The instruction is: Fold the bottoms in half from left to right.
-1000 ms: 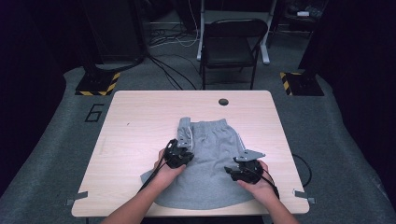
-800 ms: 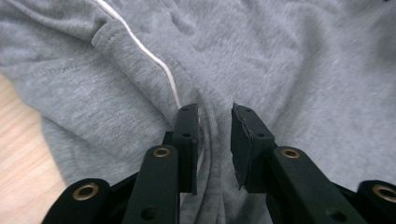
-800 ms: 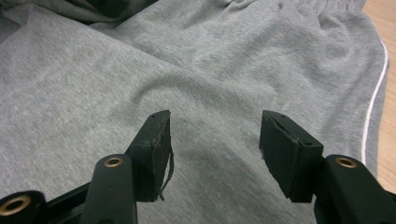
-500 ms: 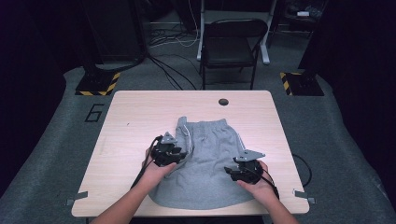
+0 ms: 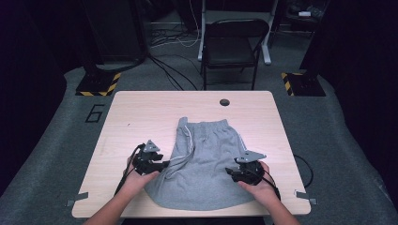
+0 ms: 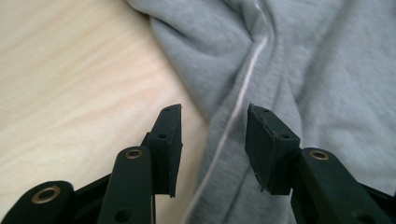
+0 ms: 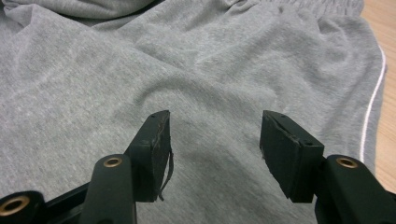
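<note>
Okay, high view first. Grey shorts spread on the near half of the desk, waistband toward the far edge, hem right down by the near edge. Left side bunched and folded in on itself, white stripe wandering along it. Left gripper parked at that rumpled left border, right gripper on the right leg toward the near right corner.

Next, left gripper view. Jaws apart, having just been opening. Folded edge of the shorts and the white stripe run up between the pads, but no pinch on them, pads clear of the cloth on both sides. Bare wood off to one side.

Then the right gripper view. Jaws apart too, hanging over flat grey fabric with nothing clamped. Waistband gathers along the top, a strip of desk past the side seam.

Reads to me like a smoothing-out or folding job, right at a let-go-and-regrip point on the left side. Next move probably calls for nudging the left jaws onto that folded border, closing on one layer only, then drawing it out toward the left edge of the desk to flatten it. Right side likely needs to pin or hold its leg, otherwise the whole garment slides along.
</note>
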`<control>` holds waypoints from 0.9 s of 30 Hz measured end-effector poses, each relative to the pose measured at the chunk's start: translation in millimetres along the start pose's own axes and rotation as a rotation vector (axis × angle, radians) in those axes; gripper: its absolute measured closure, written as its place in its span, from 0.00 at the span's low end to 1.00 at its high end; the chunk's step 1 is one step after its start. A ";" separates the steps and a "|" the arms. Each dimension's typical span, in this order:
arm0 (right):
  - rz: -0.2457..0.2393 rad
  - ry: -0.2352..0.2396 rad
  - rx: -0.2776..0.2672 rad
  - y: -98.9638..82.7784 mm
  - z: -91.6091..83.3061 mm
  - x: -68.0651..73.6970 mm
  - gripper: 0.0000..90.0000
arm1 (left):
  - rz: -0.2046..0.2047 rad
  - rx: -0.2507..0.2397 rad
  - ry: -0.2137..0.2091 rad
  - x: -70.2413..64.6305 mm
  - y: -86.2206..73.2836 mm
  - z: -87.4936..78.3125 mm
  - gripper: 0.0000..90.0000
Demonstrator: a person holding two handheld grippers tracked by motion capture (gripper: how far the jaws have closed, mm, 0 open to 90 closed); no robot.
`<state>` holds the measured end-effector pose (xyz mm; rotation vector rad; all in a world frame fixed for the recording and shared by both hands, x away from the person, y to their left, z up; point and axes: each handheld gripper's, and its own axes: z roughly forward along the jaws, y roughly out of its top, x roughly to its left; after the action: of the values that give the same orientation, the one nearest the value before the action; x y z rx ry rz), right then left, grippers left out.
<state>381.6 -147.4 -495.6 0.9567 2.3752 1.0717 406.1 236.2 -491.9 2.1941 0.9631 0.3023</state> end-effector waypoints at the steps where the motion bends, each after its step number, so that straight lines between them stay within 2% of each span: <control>1: 0.015 -0.003 -0.003 -0.2 -0.5 0.5 0.47 | 0.003 0.012 -0.021 0.8 -1.8 -0.7 0.63; 4: 0.017 -0.003 -0.003 -0.7 -0.9 -0.7 0.47 | -0.018 0.009 -0.042 0.8 -5.0 0.8 0.68; 5: 0.015 -0.004 -0.002 -1.1 -1.3 -2.4 0.47 | -0.042 0.012 -0.065 1.0 -5.7 1.8 0.74; 6: 0.016 -0.004 -0.006 -1.1 -1.1 -2.8 0.47 | -0.042 0.012 -0.065 1.0 -5.7 1.8 0.79; 7: 0.016 -0.004 -0.006 -1.1 -1.1 -2.8 0.47 | -0.039 0.014 -0.067 0.5 -5.4 2.0 0.79; 9: 0.018 -0.007 -0.007 -1.0 -2.4 -2.7 0.47 | -0.022 0.017 -0.075 -2.7 -3.9 1.7 0.91; 10: 0.013 -0.003 -0.010 -0.4 -3.2 -2.9 0.47 | 0.004 0.006 -0.063 -5.5 -2.3 0.9 0.98; 12: 0.016 -0.002 -0.011 -0.5 -3.7 -2.8 0.47 | 0.008 -0.001 -0.068 -10.7 1.3 -1.2 0.99; 14: 0.027 -0.008 -0.016 -0.6 -4.7 -3.4 0.47 | 0.013 -0.043 -0.083 -22.5 13.1 -6.8 0.99; 15: 0.027 -0.008 -0.016 -0.6 -4.7 -3.4 0.47 | 0.013 -0.043 -0.083 -22.5 13.1 -6.8 0.99; 16: 0.028 -0.006 -0.023 -0.7 -5.0 -4.7 0.47 | 0.025 -0.071 -0.108 -33.2 23.4 -8.0 0.99; 18: 0.037 -0.008 -0.023 -0.4 -5.5 -4.4 0.47 | 0.048 -0.077 -0.137 -46.5 32.9 -5.7 0.99; 19: 0.037 -0.008 -0.023 -0.4 -5.5 -4.4 0.47 | 0.048 -0.077 -0.137 -46.5 32.9 -5.7 0.99; 23: 0.030 -0.006 -0.027 0.2 -6.8 -4.3 0.47 | 0.102 -0.057 -0.184 -72.8 46.3 5.1 0.99; 24: 0.029 -0.005 -0.024 0.1 -7.1 -4.4 0.47 | 0.105 -0.043 -0.199 -81.6 49.0 10.2 0.99; 25: 0.029 -0.005 -0.024 0.1 -7.1 -4.4 0.47 | 0.105 -0.043 -0.199 -81.6 49.0 10.2 0.99; 26: 0.032 -0.006 -0.029 -0.2 -7.0 -4.3 0.47 | 0.111 -0.030 -0.217 -89.6 49.9 15.5 0.99; 27: 0.033 -0.006 -0.029 -0.2 -7.0 -4.2 0.47 | 0.100 -0.029 -0.234 -93.9 49.5 17.9 0.97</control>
<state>380.5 -154.1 -491.0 0.9909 2.3408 1.1108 376.4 136.5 -464.4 2.1964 0.7184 0.1007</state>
